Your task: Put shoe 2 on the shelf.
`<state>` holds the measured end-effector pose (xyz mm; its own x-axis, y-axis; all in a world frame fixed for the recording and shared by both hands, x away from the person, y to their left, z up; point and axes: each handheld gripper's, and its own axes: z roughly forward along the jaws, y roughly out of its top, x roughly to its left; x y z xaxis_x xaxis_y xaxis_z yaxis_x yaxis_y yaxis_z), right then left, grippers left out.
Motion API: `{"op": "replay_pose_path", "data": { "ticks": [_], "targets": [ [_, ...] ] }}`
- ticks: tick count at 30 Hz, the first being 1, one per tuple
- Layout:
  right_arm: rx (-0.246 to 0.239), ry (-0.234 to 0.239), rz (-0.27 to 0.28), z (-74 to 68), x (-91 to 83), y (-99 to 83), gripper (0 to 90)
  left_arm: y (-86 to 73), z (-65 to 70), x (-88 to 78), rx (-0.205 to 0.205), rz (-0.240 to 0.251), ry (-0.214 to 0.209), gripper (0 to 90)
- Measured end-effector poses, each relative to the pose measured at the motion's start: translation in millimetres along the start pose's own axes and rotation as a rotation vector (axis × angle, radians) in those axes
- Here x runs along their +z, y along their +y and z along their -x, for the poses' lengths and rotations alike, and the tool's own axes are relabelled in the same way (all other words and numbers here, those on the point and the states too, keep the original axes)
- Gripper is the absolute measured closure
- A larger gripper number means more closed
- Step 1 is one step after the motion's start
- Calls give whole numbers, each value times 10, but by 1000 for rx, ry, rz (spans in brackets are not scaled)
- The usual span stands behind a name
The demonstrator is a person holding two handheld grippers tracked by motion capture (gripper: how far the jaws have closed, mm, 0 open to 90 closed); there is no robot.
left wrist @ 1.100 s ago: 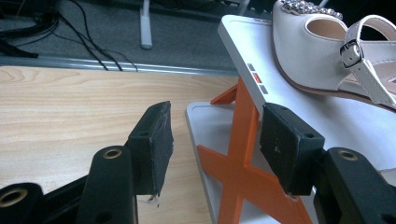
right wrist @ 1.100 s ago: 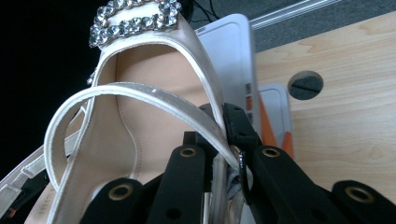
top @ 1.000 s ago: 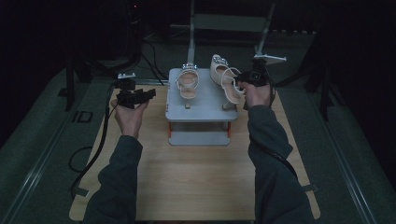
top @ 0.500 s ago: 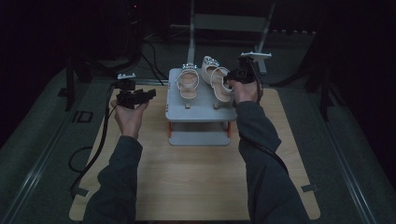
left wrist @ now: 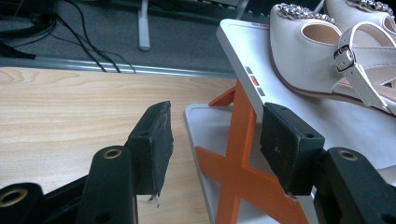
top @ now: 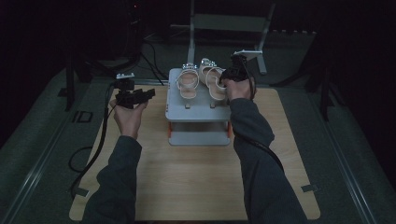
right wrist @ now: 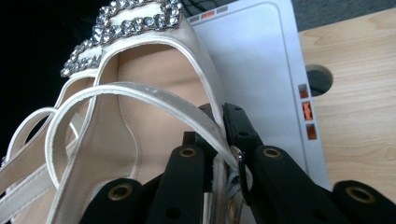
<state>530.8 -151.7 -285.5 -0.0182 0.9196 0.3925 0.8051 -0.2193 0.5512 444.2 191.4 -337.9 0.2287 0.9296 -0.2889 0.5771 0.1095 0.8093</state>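
Right gripper [right wrist: 223, 154] is clenched on the side edge of the right shoe [right wrist: 140, 116], held over the rack [top: 198, 112] beside its mate [top: 187, 83], toe pointing away; left gripper [left wrist: 215, 149] idles released.

Wooden table [top: 196, 182]; grey two-tier rack [top: 198, 107] stands on it.

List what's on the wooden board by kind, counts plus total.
Cream sandals: 2, left sandal resting on the rack top, right sandal gripped at its side edge by the right gripper
Grey two-tier rack with orange braces: 1
Total: 3
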Motion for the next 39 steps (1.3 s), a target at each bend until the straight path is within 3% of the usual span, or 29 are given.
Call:
{"op": "replay_pose_path", "data": {
  "ticks": [15, 26, 33, 39],
  "targets": [
    [-52, -54, -26, -130, 66, 26, 808, -7, 4, 10, -2, 0, -5, 443],
    [-73, -49, -33, -147, 59, 8, 782, -35, 10, 47, -12, -2, -11, 443],
    [-88, -2, -33, -94, 80, 11, 578, -54, 0, 64, -20, -6, -12, 443],
    [-121, 18, -13, -119, 27, 30, 519, -63, 1, 67, -16, -8, -11, 442]
  ]
}}
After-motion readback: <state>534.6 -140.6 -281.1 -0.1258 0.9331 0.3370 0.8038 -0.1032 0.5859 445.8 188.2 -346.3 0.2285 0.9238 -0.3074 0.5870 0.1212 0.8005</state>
